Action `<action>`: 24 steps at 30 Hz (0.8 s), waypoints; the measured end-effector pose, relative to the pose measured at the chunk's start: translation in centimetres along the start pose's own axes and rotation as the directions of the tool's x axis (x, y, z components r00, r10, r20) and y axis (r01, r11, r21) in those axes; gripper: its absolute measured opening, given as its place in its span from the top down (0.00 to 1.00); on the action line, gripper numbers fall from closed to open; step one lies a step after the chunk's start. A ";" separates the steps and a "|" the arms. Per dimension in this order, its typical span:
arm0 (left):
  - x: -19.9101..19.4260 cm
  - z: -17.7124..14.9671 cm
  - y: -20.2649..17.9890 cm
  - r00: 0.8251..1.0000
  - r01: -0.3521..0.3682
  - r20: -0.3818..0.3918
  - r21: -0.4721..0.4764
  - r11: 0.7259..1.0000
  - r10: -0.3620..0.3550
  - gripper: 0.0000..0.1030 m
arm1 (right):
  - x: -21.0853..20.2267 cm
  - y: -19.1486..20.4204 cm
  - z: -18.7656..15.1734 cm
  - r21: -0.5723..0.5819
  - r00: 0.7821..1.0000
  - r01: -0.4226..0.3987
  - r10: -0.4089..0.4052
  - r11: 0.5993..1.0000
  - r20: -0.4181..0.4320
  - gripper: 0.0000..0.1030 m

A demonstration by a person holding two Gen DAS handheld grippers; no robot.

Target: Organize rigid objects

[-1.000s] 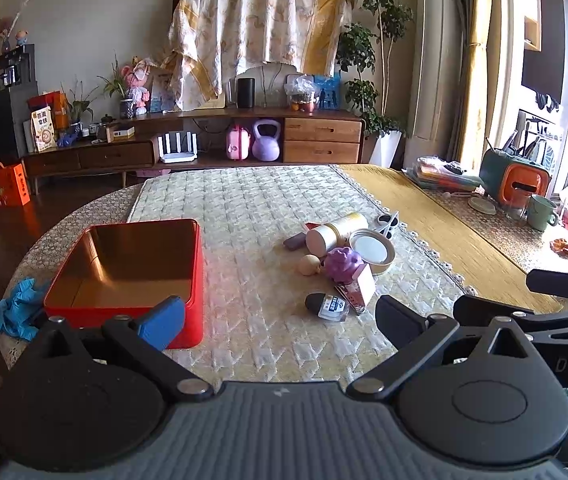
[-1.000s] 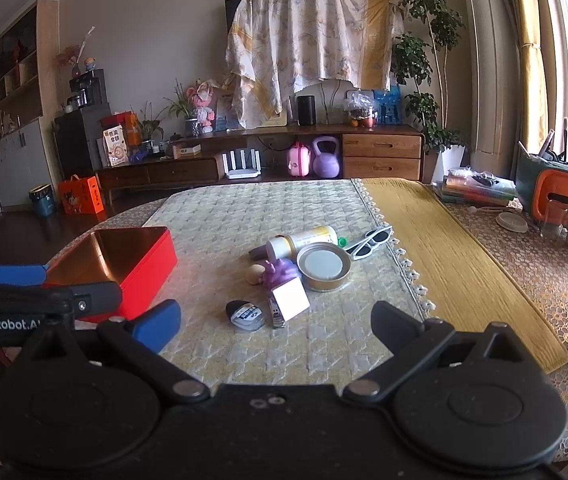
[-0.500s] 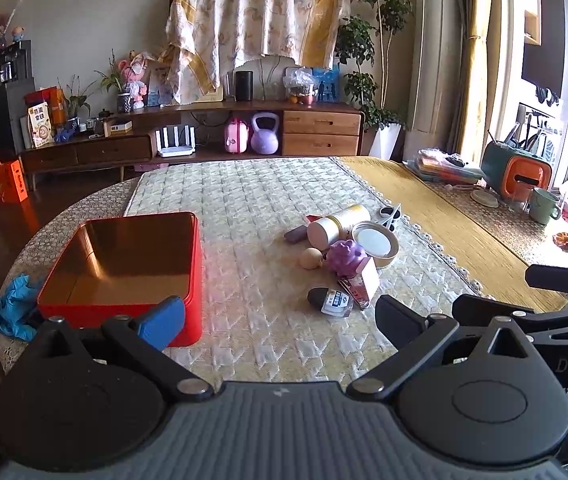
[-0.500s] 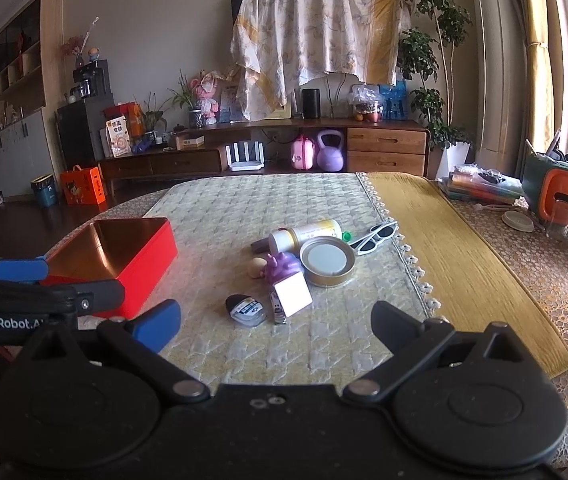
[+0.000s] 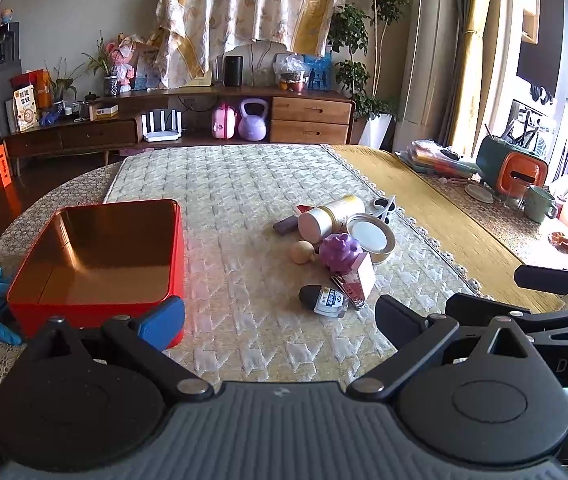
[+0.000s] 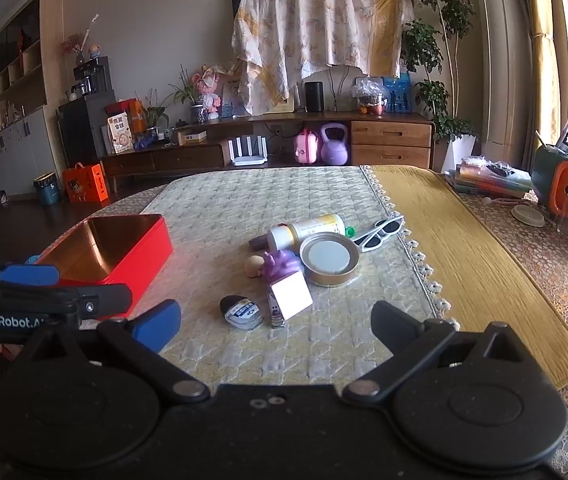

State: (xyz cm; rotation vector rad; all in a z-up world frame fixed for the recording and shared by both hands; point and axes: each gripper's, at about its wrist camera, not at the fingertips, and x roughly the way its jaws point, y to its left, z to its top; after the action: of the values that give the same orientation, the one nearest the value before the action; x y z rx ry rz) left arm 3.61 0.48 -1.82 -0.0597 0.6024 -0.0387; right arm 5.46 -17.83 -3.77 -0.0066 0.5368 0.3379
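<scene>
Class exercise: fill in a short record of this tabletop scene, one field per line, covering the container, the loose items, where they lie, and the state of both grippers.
container: red tin, open, nothing inside
container position: left part of the quilted mat
loose items: white bottle lying on its side, round lid, purple toy, egg-shaped piece, black tape measure, sunglasses
item position: clustered right of the tin, none in it
left gripper: open, holding nothing
right gripper: open, holding nothing
task progress: sorting not yet begun

Red tin (image 5: 96, 264) with coppery inside, purple toy (image 5: 339, 252), cream houndstooth-patterned cloth (image 5: 244, 200)
</scene>
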 end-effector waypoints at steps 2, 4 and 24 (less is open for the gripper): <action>0.5 0.2 0.0 1.000 -0.004 0.003 0.003 1.000 0.004 0.01 | 0.5 -0.3 0.1 0.003 1.000 -0.008 0.008 1.000 -0.007 0.01; 1.1 0.6 -0.2 1.000 -0.013 0.002 0.012 1.000 0.013 0.01 | 1.0 -0.4 0.4 -0.007 1.000 -0.013 0.013 1.000 -0.008 0.01; 11.4 1.3 -1.6 0.995 0.008 -0.096 0.063 0.998 -0.002 0.01 | 9.4 -4.9 3.1 -0.044 0.994 0.012 -0.017 0.999 -0.106 0.03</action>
State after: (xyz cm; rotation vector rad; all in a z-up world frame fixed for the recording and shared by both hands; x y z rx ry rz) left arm 13.66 -1.69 -7.10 0.0024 0.6970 -0.0656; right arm 16.14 -19.20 -6.28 -0.0709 0.6347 0.3364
